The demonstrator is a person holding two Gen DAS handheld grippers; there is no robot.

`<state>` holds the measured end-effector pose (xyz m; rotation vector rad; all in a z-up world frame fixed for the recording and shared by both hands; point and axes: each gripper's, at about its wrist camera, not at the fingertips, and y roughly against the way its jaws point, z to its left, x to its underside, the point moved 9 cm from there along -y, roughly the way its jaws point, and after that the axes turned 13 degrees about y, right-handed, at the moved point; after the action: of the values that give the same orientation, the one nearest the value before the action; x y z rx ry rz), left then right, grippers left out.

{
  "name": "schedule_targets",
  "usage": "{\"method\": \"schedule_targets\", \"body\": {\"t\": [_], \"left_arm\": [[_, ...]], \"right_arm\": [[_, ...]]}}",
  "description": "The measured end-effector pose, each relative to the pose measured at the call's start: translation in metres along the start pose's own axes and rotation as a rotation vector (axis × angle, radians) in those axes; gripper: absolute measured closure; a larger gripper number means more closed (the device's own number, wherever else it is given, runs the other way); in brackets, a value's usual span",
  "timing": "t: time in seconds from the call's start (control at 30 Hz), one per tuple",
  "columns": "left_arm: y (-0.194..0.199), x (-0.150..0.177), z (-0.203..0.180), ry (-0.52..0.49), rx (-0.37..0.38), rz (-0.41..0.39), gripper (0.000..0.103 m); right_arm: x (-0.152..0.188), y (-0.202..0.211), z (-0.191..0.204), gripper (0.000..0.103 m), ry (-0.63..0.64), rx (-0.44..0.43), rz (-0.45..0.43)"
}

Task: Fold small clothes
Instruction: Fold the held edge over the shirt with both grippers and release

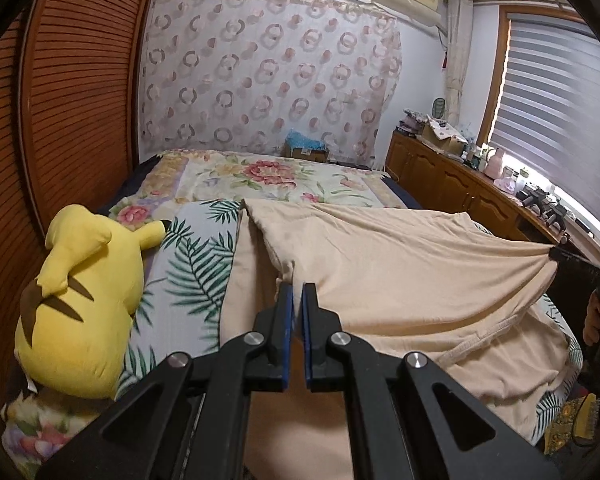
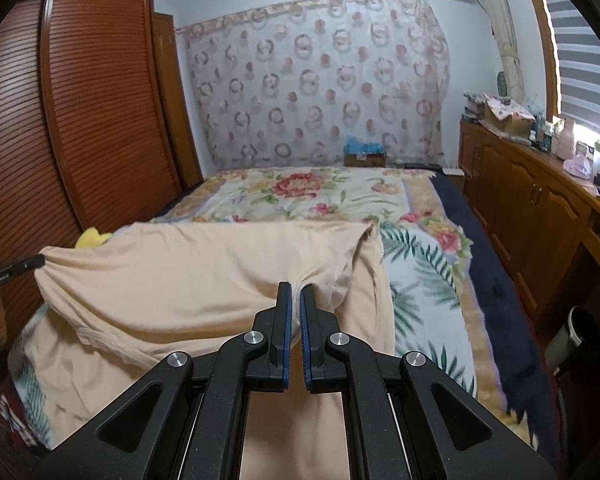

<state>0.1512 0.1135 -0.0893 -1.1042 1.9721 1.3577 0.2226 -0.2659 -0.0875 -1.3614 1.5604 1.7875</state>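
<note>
A cream-coloured garment point(image 1: 400, 264) hangs stretched above the bed between my two grippers. My left gripper point(image 1: 298, 290) is shut on its left corner, the cloth bunched between the blue pads. My right gripper point(image 2: 296, 290) is shut on the opposite corner of the garment point(image 2: 204, 268). The right gripper also shows at the right edge of the left wrist view point(image 1: 556, 254), pinching the cloth. The left gripper shows at the left edge of the right wrist view point(image 2: 36, 261). The garment's lower part drapes onto the bed.
The bed point(image 1: 268, 180) carries a floral blanket and a palm-leaf sheet point(image 1: 192, 264). A yellow plush toy point(image 1: 80, 300) lies at the left. A brown louvred wardrobe point(image 2: 80, 120) stands left, a wooden cabinet point(image 2: 532, 200) with clutter right, a bin point(image 2: 568, 336) beside it.
</note>
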Motion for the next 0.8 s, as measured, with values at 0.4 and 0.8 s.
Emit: {"method": "schedule_targets", "body": {"t": [0.4,0.8], "left_arm": [[0.064,0.006,-0.006,-0.022,0.001,-0.049,0.101],[0.042,0.083,0.022,-0.009,-0.064,0.121,0.092]], "right_arm": [[0.007,0.074,0.010,0.101,0.019,0.036,-0.037],[0.105,0.044,0.022,0.101,0.050,0.007,0.237]]}}
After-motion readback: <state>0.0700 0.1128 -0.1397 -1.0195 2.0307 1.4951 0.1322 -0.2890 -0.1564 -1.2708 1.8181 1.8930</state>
